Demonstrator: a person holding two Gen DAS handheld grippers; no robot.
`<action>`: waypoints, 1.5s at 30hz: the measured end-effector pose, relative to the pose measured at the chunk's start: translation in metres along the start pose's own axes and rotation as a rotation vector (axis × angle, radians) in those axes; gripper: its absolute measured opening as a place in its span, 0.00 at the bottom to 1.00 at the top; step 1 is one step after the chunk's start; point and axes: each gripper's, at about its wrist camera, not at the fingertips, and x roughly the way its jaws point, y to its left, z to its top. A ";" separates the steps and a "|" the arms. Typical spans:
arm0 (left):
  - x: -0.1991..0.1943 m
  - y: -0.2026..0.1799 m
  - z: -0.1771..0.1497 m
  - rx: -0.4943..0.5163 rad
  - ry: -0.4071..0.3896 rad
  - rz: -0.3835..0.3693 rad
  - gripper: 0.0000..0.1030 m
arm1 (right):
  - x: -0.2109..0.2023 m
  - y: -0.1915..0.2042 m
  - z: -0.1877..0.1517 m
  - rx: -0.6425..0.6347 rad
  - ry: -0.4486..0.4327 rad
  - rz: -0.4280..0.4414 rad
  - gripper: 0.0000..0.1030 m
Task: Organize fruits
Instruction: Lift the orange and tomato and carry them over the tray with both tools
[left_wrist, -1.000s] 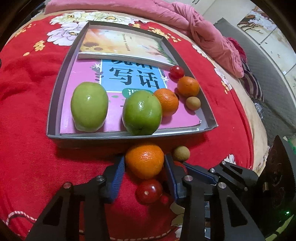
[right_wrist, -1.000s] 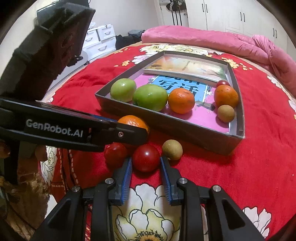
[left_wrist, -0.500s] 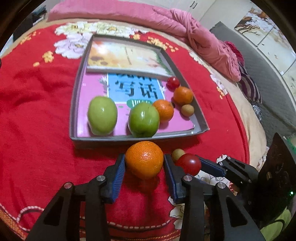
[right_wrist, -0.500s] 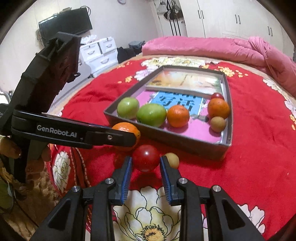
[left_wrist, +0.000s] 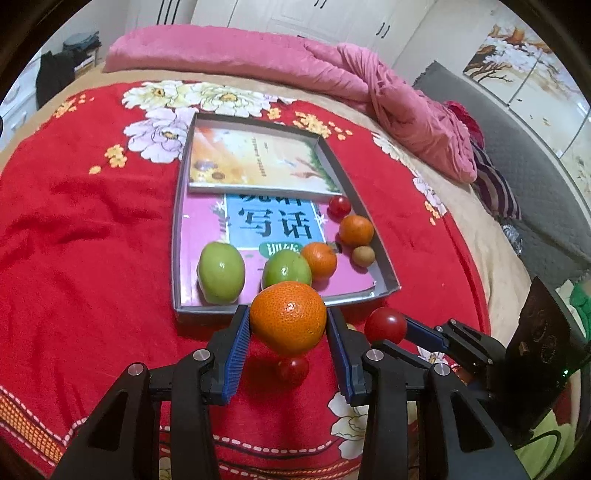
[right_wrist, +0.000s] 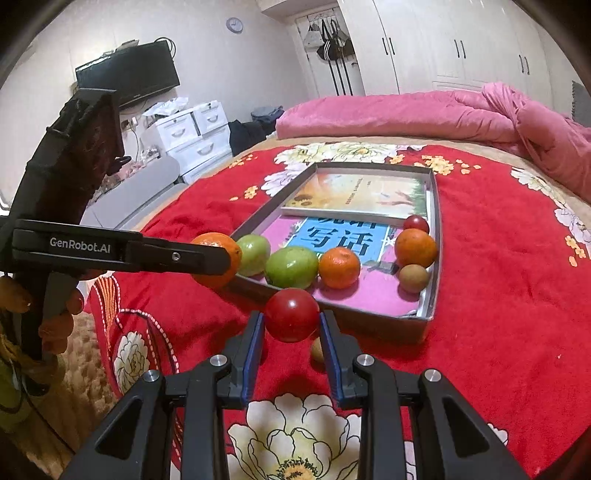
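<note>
The orange (left_wrist: 288, 316) was held in the left gripper (left_wrist: 289, 326), its blue pads pressed against the widest part on either side, lifted clear of the red bedspread (left_wrist: 74, 258) and just short of the near wall of the grey tray (left_wrist: 207, 312). It was judged to be light and firm, with a pebbled skin that gives the pads some purchase — a grip across the middle seemed right, since a round fruit can squirt out if pinched nearer one end.

The cherry tomato (right_wrist: 291, 314) was clamped in the right gripper (right_wrist: 291, 325), jaws narrowly set, also raised off the bed in front of the tray. It was judged smooth, slippery and thin-skinned — easily burst if squeezed hard.

A second tomato (left_wrist: 292, 370) was left on the bedspread below the orange.
</note>
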 end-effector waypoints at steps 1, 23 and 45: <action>-0.001 -0.001 0.000 0.001 -0.004 0.002 0.41 | -0.001 -0.001 0.001 0.000 -0.004 -0.001 0.30; -0.002 -0.027 0.017 0.029 -0.033 -0.010 0.41 | -0.020 -0.032 0.016 0.058 -0.084 -0.070 0.30; 0.047 -0.058 0.017 0.104 0.040 0.005 0.41 | -0.020 -0.061 0.037 0.068 -0.113 -0.139 0.30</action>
